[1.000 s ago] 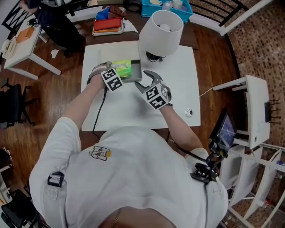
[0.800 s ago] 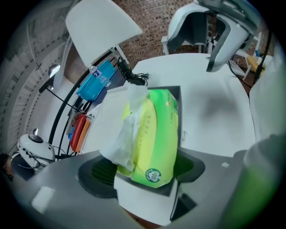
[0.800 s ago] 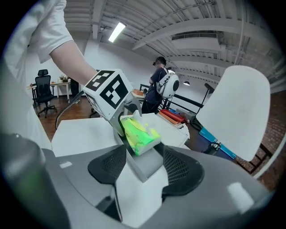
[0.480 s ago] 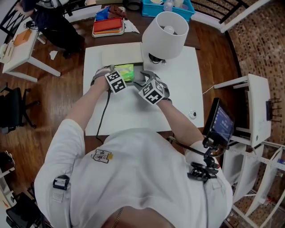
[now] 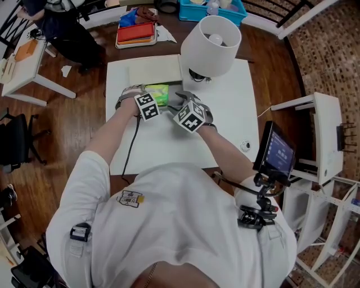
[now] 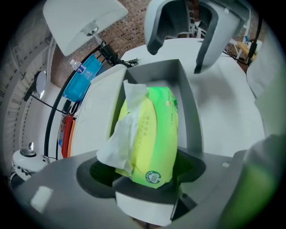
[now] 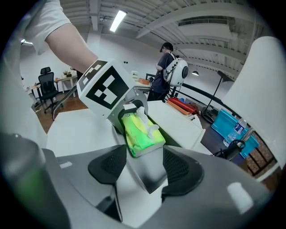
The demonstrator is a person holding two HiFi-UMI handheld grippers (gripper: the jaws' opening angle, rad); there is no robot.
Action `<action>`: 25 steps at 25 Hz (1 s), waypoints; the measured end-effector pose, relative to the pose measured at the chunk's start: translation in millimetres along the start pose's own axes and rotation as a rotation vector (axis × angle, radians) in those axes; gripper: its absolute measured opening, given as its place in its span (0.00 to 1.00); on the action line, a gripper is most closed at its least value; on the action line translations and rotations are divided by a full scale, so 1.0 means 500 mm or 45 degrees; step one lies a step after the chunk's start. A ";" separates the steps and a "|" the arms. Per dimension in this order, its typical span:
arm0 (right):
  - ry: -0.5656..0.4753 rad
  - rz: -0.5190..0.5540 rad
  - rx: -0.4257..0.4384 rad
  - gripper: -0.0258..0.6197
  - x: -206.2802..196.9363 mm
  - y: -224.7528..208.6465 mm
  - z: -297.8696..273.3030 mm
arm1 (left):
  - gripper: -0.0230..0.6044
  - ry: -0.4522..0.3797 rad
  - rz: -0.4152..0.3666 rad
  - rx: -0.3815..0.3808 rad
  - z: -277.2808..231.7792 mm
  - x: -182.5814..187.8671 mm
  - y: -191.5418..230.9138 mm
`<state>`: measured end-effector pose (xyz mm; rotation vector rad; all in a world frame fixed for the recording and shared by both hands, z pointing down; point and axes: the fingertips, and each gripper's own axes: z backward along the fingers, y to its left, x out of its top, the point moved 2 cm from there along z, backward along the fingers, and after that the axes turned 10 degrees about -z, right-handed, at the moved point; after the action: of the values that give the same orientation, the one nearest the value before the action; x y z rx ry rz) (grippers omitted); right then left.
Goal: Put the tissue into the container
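Observation:
A green tissue pack (image 5: 156, 93) with a white sheet (image 6: 123, 134) sticking out lies in the grey open container (image 5: 172, 97) on the white table. My left gripper (image 5: 152, 97) points steeply down and is shut on the pack's near end (image 6: 154, 129), both jaws against its sides. My right gripper (image 5: 179, 102) stands at the container's near right corner. In the right gripper view that corner (image 7: 143, 174) sits between the open jaws of the right gripper (image 7: 143, 156), and the pack (image 7: 140, 134) lies just beyond. The left gripper's marker cube (image 7: 107, 89) rises behind it.
A white lamp (image 5: 211, 42) stands close behind the container, to its right. A flat cream panel (image 5: 154, 68) lies behind the container. A small round object (image 5: 245, 145) lies near the table's right edge. A red tray (image 5: 135, 31) and a blue basket (image 5: 211, 8) sit beyond the table.
Both grippers have sunk toward the table. The pack now sits lower in the container. My right gripper has moved left onto the container's corner.

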<state>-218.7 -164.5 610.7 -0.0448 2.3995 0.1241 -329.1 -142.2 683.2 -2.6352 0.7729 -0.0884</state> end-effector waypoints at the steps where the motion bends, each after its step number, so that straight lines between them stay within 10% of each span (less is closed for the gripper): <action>1: 0.002 0.001 0.000 0.43 -0.001 -0.001 0.000 | 0.61 0.002 -0.004 -0.006 0.001 0.000 -0.001; 25: -0.008 0.020 -0.002 0.43 0.011 -0.004 -0.003 | 0.88 -0.129 -0.060 0.025 0.069 -0.006 0.026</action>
<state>-223.4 -166.8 607.9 -0.0266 2.3941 0.1329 -332.5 -138.6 646.4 -2.6171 0.6725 0.0244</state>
